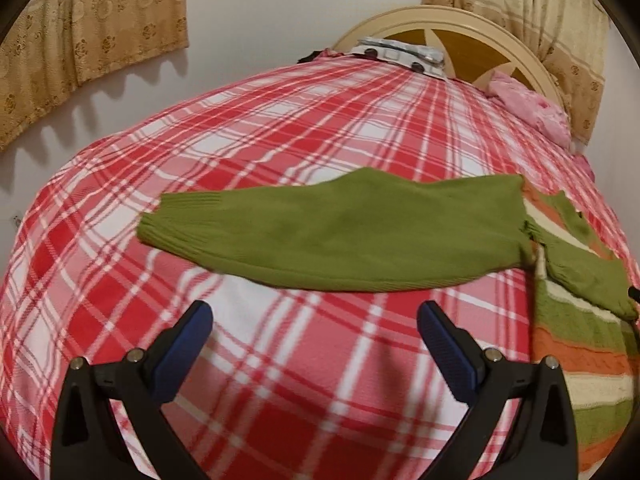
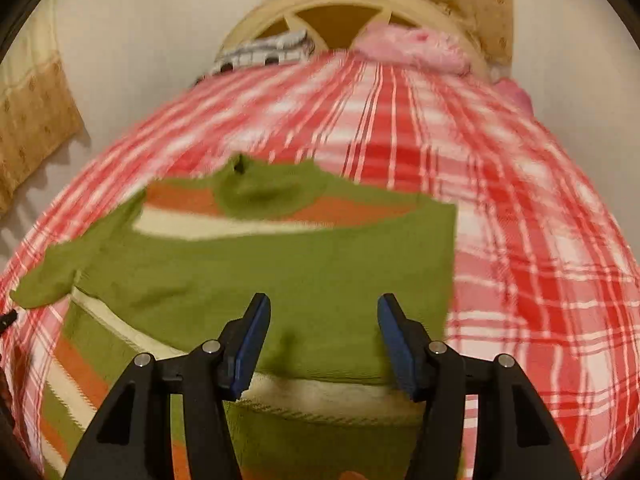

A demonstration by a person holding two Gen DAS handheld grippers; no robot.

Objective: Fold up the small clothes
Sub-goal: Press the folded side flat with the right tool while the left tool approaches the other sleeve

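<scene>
A small knitted sweater (image 2: 304, 264), green with orange and cream stripes, lies flat on the red-and-white plaid bedspread (image 1: 280, 360). In the left wrist view its green left sleeve (image 1: 320, 232) stretches out sideways across the bed, and the striped body (image 1: 580, 344) sits at the right edge. In the right wrist view the other green sleeve is folded across the striped body. My left gripper (image 1: 316, 316) hangs open above bare bedspread, just short of the outstretched sleeve. My right gripper (image 2: 324, 308) stands open above the folded sleeve, with nothing between its pads.
A cream and brown headboard (image 1: 460, 36) closes the far end of the bed. A pink cloth (image 1: 532, 108) and a checked pillow (image 1: 400, 54) lie against it. Patterned curtains (image 1: 80, 40) hang on the white wall at left and right.
</scene>
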